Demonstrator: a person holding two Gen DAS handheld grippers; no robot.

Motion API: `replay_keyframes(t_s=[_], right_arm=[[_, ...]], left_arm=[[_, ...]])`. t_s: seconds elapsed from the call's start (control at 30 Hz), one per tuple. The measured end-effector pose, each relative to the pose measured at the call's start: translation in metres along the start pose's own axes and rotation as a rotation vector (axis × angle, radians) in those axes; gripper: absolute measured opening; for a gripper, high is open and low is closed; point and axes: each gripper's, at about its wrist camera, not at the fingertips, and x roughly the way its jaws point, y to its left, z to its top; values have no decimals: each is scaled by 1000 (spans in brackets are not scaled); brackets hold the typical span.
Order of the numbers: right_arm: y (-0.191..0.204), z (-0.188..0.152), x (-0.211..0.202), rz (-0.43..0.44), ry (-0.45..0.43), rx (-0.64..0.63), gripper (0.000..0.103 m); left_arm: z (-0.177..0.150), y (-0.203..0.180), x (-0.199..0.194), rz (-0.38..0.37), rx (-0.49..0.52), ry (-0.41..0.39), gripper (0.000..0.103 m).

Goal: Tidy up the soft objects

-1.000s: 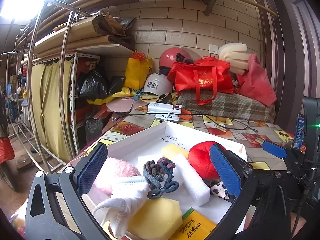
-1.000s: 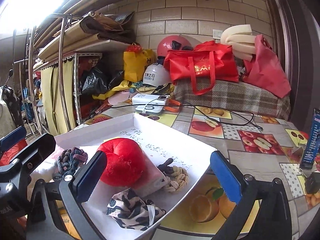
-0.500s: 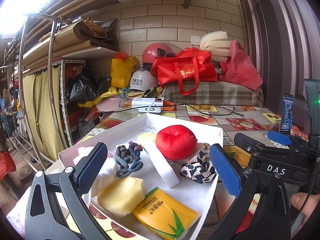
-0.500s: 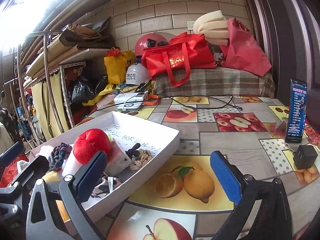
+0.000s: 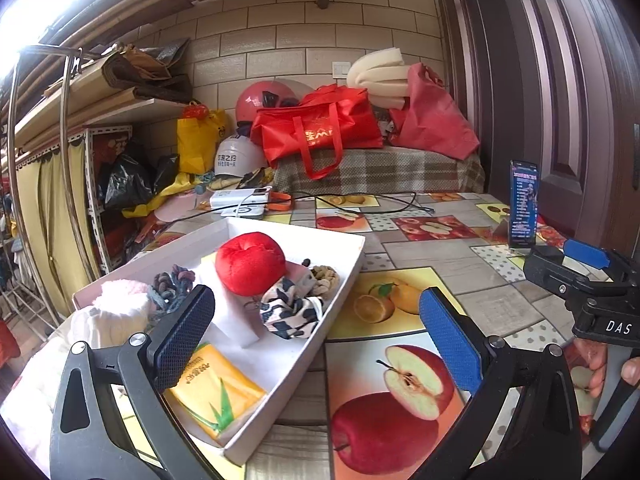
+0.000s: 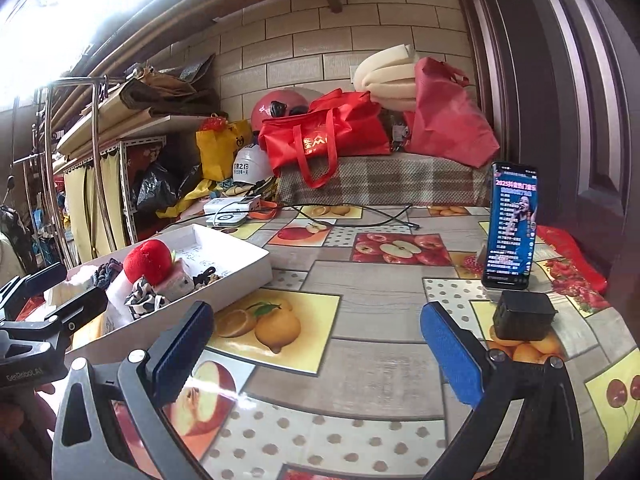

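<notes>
Where tray [image 5: 340, 280] ends — phone [image 6: 510, 224], charger [image 6: 522, 316]

Plush apple [image 5: 250, 262] in box [image 5: 352, 268] on table [image 5: 448, 276], phone [image 6: 512, 226] right

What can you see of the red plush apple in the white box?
The red plush apple is a round, fuzzy fabric ball with a dimple on top, lying loose in the white box near its middle. It rests on a white foam block, with the black-and-white patterned cloth against its front. In the right wrist view it sits at. Neither hand-held gripper touches it.
</notes>
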Motion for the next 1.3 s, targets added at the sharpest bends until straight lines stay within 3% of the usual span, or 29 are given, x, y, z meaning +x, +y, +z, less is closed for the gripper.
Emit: replay_keyframes(t_s=[0.2, 0.47, 0.63, 0.73, 0.83, 1.0, 1.3], right_arm=[[-37, -9, -28, -49, 20, -23, 103], [-92, -19, -65, -104, -1, 40, 103], [-111, -24, -75, -118, 39, 74, 103], [-117, -24, -84, -118, 24, 103, 103], [-117, -25, -88, -111, 3, 104, 103], [-127, -28, -75, -76, 65, 149, 103], [-129, -30, -75, -62, 73, 163, 103]], left_arm=[[-4, -47, -8, -56, 73, 40, 103], [-6, -105, -23, -19, 152, 42, 103], [-9, -131, -17, -73, 155, 122, 103], [-12, -142, -8, -3, 198, 164, 103], [-12, -138, -3, 56, 166, 177, 103], [-14, -131, -1, 92, 141, 186, 103], [-13, -106, -5, 194, 24, 177, 103]])
